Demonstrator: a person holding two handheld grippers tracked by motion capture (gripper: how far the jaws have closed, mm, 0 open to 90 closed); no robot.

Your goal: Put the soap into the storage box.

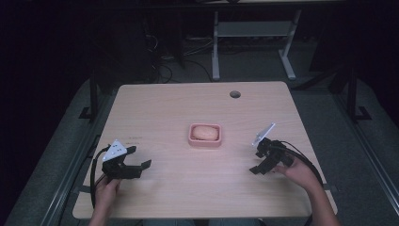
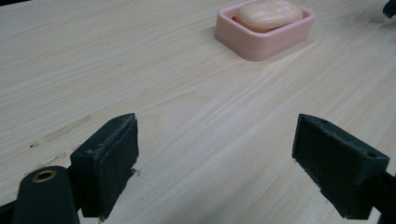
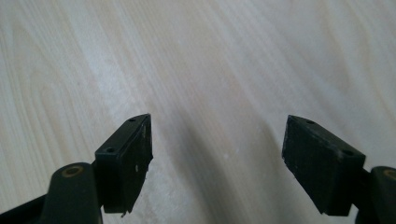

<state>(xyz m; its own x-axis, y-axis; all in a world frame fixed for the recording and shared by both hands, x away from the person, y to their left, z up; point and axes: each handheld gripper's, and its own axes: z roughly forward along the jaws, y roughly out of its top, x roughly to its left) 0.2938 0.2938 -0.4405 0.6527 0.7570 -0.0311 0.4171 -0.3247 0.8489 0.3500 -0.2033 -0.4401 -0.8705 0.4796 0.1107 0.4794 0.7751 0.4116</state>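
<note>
A pink soap dish (image 1: 205,136) stood near the middle of the light wooden counter (image 1: 179,188), and a pale peach bar of soap (image 1: 205,132) lay inside it, its top rising slightly above the rim.

The left gripper (image 1: 138,159) was held low over the counter's near left area, well apart from the soap dish, with its grey three-cornered plate facing up. Its jaws stood wide apart and held nothing. In the left gripper view, bare wood showed between the two black jaws of the left gripper (image 2: 215,154), and the soap dish (image 2: 275,39) with the bar of soap (image 2: 268,14) appeared farther off, up and to the right of the line between the jaws.

The right gripper (image 1: 259,160) was held over the counter's near right area, to the right of the soap dish and apart from it. Its jaws were likewise wide apart and empty. In the right gripper view, the right gripper (image 3: 217,158) pointed down at plain wood grain, with a soft shadow on the counter (image 3: 210,56) between the jaws.

A round cable hole (image 1: 235,94) sat near the far edge of the counter, beyond the soap dish.
</note>
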